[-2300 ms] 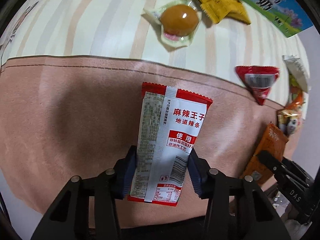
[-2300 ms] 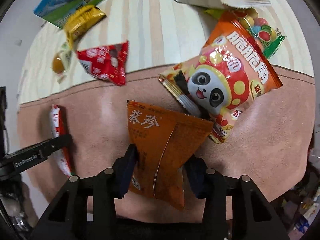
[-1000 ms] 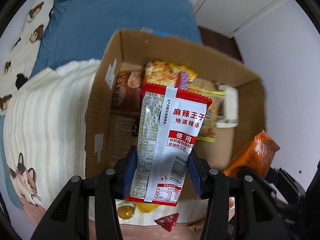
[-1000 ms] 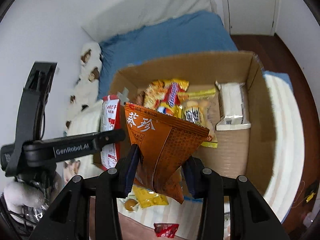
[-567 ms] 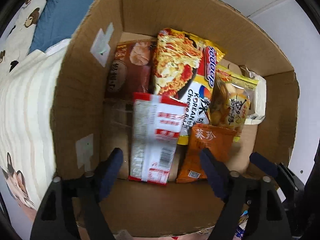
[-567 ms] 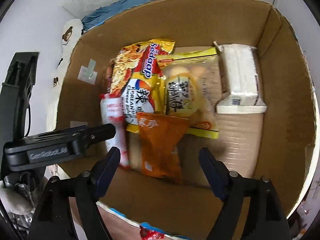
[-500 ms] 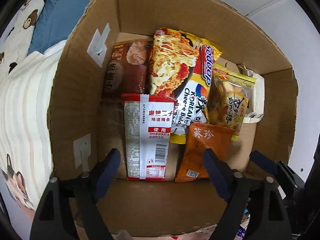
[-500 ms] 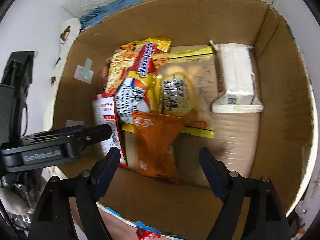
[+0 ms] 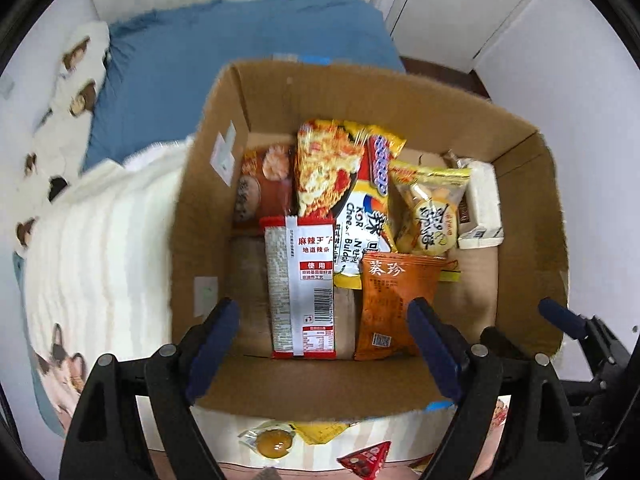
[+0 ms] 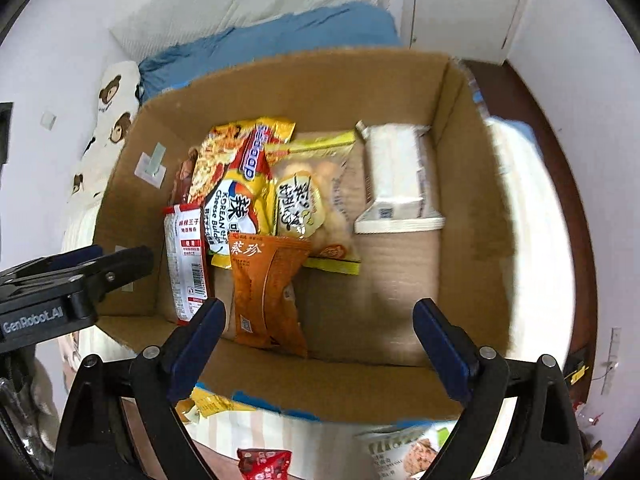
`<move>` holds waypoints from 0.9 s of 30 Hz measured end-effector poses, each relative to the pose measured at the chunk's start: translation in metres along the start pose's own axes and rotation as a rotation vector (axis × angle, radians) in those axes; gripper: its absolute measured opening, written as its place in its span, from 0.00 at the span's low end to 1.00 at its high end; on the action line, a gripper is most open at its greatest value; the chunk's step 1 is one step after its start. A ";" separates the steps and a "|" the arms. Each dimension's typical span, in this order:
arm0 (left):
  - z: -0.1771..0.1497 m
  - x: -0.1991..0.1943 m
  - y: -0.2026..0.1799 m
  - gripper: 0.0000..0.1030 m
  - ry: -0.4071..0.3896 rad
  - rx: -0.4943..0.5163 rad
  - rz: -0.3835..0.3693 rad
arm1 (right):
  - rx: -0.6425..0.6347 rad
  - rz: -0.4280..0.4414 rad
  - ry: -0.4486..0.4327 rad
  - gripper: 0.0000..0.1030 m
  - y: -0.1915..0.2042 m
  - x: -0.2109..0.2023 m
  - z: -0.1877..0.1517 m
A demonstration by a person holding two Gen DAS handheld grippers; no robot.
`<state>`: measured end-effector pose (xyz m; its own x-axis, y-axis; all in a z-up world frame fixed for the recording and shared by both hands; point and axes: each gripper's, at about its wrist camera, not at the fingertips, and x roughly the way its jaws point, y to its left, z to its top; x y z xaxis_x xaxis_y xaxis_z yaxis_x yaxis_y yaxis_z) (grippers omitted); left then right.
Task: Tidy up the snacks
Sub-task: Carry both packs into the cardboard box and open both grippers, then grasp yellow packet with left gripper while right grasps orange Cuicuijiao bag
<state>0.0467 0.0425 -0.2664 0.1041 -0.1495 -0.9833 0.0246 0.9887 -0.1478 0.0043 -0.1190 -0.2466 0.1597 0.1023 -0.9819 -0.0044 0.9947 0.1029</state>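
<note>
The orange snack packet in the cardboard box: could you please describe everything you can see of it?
The orange snack packet is a glossy, crinkled pillow pack with white Chinese characters near its top and a small code label near its bottom edge. It lies flat and sealed on the floor of the cardboard box, near the front wall, beside the red-and-white spicy strip packet. Its top overlaps the lower edges of the yellow packets behind it. Neither tool touches it.

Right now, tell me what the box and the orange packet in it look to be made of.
Box: corrugated cardboard, matte brown, with fuzzy torn edges and ribbed walls. Orange packet: likely thin plastic film with a slightly glossy finish, given its creases and crimped top seam.
</note>
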 end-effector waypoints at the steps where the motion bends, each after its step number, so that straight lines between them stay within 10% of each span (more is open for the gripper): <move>1: -0.004 -0.009 -0.003 0.84 -0.028 0.012 0.012 | 0.001 -0.004 -0.015 0.94 -0.001 -0.008 -0.002; 19: -0.086 -0.100 -0.009 0.84 -0.248 0.062 0.001 | 0.029 0.031 -0.177 0.94 0.007 -0.102 -0.074; 27: -0.167 -0.070 -0.009 0.84 -0.176 0.087 0.013 | 0.273 0.165 -0.085 0.94 -0.049 -0.079 -0.180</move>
<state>-0.1270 0.0455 -0.2145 0.2774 -0.1433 -0.9500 0.1069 0.9873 -0.1177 -0.1854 -0.1737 -0.2030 0.2611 0.2489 -0.9327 0.2262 0.9235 0.3098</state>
